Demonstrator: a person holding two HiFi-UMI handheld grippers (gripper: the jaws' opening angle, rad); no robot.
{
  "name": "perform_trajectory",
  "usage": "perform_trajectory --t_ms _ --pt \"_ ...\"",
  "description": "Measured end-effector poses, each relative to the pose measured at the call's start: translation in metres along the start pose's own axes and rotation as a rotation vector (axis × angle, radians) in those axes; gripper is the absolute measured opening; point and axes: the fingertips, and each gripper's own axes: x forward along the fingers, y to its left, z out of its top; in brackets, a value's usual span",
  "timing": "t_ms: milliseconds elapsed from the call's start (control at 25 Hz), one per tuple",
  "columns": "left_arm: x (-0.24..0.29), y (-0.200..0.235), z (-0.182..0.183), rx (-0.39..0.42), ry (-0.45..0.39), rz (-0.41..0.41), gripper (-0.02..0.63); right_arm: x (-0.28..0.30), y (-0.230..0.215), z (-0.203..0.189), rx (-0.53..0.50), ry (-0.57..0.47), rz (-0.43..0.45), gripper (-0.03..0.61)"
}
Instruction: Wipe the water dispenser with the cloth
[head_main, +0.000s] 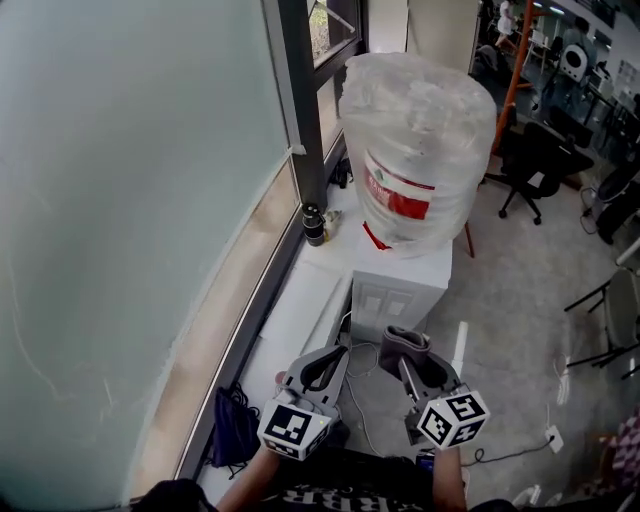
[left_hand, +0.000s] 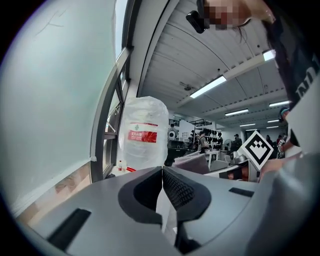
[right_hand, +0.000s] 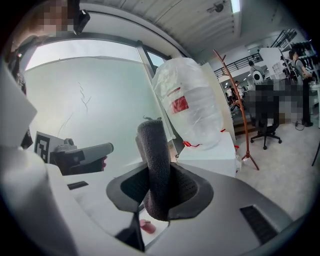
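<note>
**Inspector:** Left gripper, condition of the jaws?

**Assistant:** Left gripper (left_hand: 162, 172): jaws clenched, pads meeting edge to edge, nothing between them. In the head view it is held low, just beside the right gripper and apart from the dispenser.

**Inspector:** Right gripper?

**Assistant:** Right gripper (right_hand: 159, 182): jaws grasping a dark grey cloth (right_hand: 153, 150). The cloth is folded into a thick roll that stands upright out of the jaws, well above the pads.

**Inspector:** Position of the water dispenser?

**Assistant:** The white water dispenser (head_main: 400, 288) stands on the floor ahead of both grippers, against a white ledge (head_main: 295, 310) below the dark window frame (head_main: 305, 110). An inverted water bottle (head_main: 418, 150) with a red label, wrapped in clear plastic film, sits on top of it. From the head view the cloth overlaps the foot of the cabinet. The right gripper view shows open space between them, so there is no contact.

**Inspector:** Surroundings?

**Assistant:** A frosted glass pane (head_main: 130, 200) fills the left side. A small dark bottle (head_main: 314, 225) stands on the ledge by the frame. A black office chair (head_main: 530, 165) and an orange pole (head_main: 515, 60) are beyond the dispenser. A dark bundle (head_main: 235, 428) lies at the near end of the ledge; what it is cannot be told.
</note>
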Motion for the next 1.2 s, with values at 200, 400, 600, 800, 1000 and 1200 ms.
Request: perform_trajectory --t_ms 200,400,600,800,1000,1200 --pt "0.011 0.027 -0.001 -0.010 0.008 -0.061 0.018 0.028 0.007 -0.002 0.026 0.010 -0.055 0.109" --pt "0.014 0.035 -0.004 -0.039 -0.010 -0.116 0.018 0.046 0.007 -0.010 0.082 0.017 -0.086 0.110" --pt "0.015 0.047 -0.012 -0.044 0.004 -0.103 0.018 0.078 0.000 -0.003 0.078 0.020 -0.060 0.110" --pt "0.020 0.056 -0.013 -0.041 0.003 -0.076 0.018 0.117 -0.019 0.008 0.052 0.032 -0.030 0.112" --pt "0.029 0.061 -0.012 -0.034 0.024 -0.025 0.018 0.162 -0.043 0.003 0.013 0.105 -0.018 0.112" --pt "0.039 0.061 -0.020 -0.031 0.038 -0.002 0.018 0.198 -0.053 -0.006 0.013 0.149 0.009 0.112"
